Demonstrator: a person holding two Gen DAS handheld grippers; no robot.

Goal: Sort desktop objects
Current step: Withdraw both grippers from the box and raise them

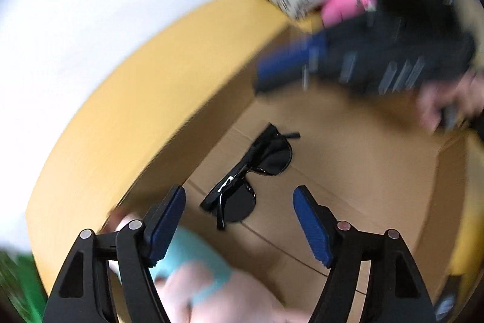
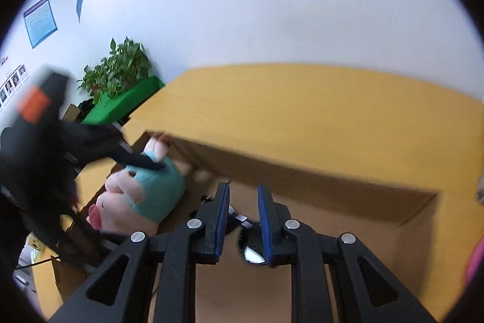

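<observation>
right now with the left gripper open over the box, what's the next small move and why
Probably lift the left gripper straight up out of the cardboard box: its jaws stand open and empty, and the plush toy and sunglasses already lie on the box floor.

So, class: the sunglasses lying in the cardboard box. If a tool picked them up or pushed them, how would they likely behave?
The sunglasses look thin-framed, so probably light. Their arms appear folded and they lie flat on the cardboard box floor, so a push would likely slide them, not roll them. The glossy dark lenses suggest a slippery, scratch-prone surface; gripping the frame seems safer.
</observation>
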